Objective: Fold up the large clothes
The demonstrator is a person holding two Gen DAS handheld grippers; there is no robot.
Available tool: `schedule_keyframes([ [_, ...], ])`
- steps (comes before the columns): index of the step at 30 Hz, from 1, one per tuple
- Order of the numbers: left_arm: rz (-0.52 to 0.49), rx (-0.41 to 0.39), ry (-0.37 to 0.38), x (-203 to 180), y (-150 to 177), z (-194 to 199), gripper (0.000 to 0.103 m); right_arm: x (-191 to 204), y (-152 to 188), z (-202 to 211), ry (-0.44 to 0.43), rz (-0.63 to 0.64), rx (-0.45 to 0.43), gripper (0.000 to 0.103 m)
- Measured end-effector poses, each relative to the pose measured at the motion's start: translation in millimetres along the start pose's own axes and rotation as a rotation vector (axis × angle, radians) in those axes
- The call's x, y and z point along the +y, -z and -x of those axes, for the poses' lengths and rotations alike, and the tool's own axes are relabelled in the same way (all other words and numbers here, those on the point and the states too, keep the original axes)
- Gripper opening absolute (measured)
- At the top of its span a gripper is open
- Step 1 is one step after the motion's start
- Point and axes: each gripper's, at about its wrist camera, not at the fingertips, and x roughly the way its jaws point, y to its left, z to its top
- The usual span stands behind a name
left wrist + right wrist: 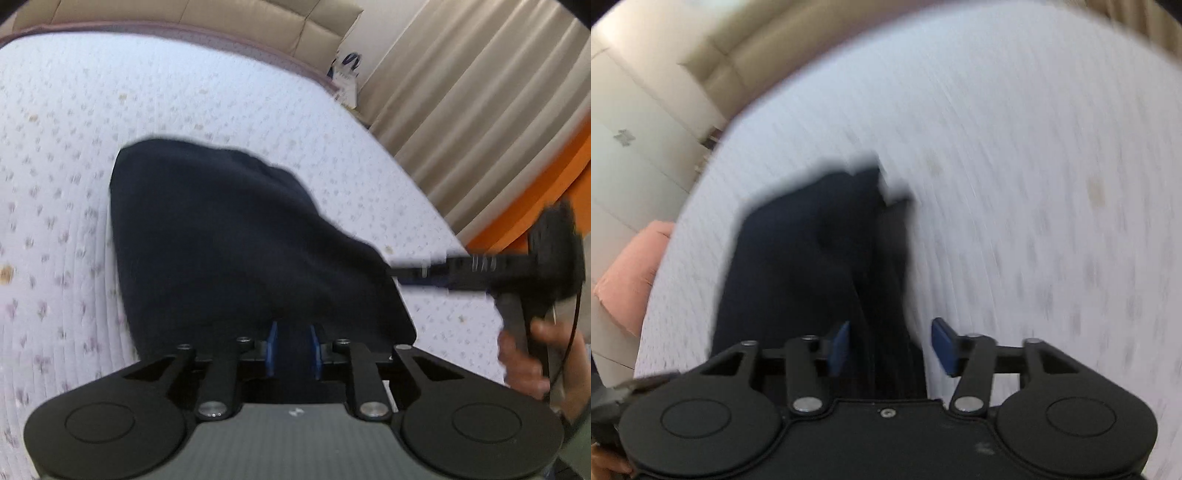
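The dark navy garment (236,240) lies on the quilted floral bed (66,155), its long axis running straight away from the left tool (293,349), whose blue pads (272,347) are clenched on the near edge of the cloth. The right tool (892,345) stands released, its pads (942,345) apart and straddling a bunched ridge of the same garment, so the left hand is judged to lead the coming fold toward the far end.

A: The dark navy knitted garment (229,236) lies on white quilted bedding (66,155) sprigged with tiny mauve flowers.

B: Blue pads (839,347), black gripper frames; beige pleated curtain (472,110), orange strip (535,192).
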Motion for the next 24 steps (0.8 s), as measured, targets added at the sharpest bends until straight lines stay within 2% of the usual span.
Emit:
schedule_keyframes([
  [3, -0.005, 0.038, 0.012, -1.6, -0.5, -10.9, 0.020, 45.7, -24.1, -21.4, -0.046, 0.155, -0.060, 0.065],
  [4, -0.010, 0.065, 0.006, -2.0, 2.5, -18.2, 0.019, 64.0, -27.3, -36.5, -0.053, 0.218, -0.069, 0.059],
  [6, 0.003, 0.097, 0.013, 0.2, 9.5, -28.8, 0.018, 88.1, -27.2, -70.6, -0.043, 0.310, -0.049, 0.037],
  [7, 0.004, 0.094, 0.015, 0.4, 12.4, -30.0, 0.018, 96.3, -24.9, -96.4, -0.025, 0.351, -0.005, 0.018],
  [8, -0.009, 0.088, 0.017, 0.1, 13.8, -29.2, 0.018, 95.0, -24.2, -121.5, 0.012, 0.380, 0.033, 0.003],
  [9, -0.022, 0.088, 0.018, 0.5, 14.5, -28.2, 0.017, 93.8, -19.5, -142.7, 0.090, 0.415, 0.044, 0.000],
  [11, -0.024, 0.095, 0.028, 4.2, 16.0, -28.2, 0.010, 79.0, -17.1, -168.6, 0.225, 0.458, -0.008, 0.000],
  [13, -0.020, 0.108, 0.050, 8.4, 17.5, -29.5, 0.006, 69.5, -20.5, -175.5, 0.281, 0.458, -0.070, 0.000],
  [16, -0.046, 0.118, 0.054, 6.1, 19.4, -27.8, 0.005, 67.7, -25.3, -177.7, 0.333, 0.470, -0.090, 0.000],
  [18, -0.065, 0.144, 0.080, 7.3, 22.2, -24.7, 0.005, 66.0, -27.0, -168.5, 0.355, 0.443, -0.096, 0.000],
  [21, -0.071, 0.201, 0.108, 19.7, 27.0, -19.7, 0.005, 48.1, -35.9, -138.3, 0.426, 0.333, -0.106, 0.000],
  [22, -0.070, 0.203, 0.102, 23.4, 26.5, -18.5, 0.005, 45.3, -34.6, -120.1, 0.443, 0.294, -0.108, 0.008],
  [23, -0.058, 0.197, 0.105, 26.9, 27.1, -15.6, 0.005, 45.2, -30.6, -101.4, 0.424, 0.270, -0.117, 0.016],
  [24, -0.039, 0.189, 0.115, 30.4, 27.4, -14.1, 0.005, 49.9, -20.6, -79.1, 0.370, 0.254, -0.128, 0.018],
])
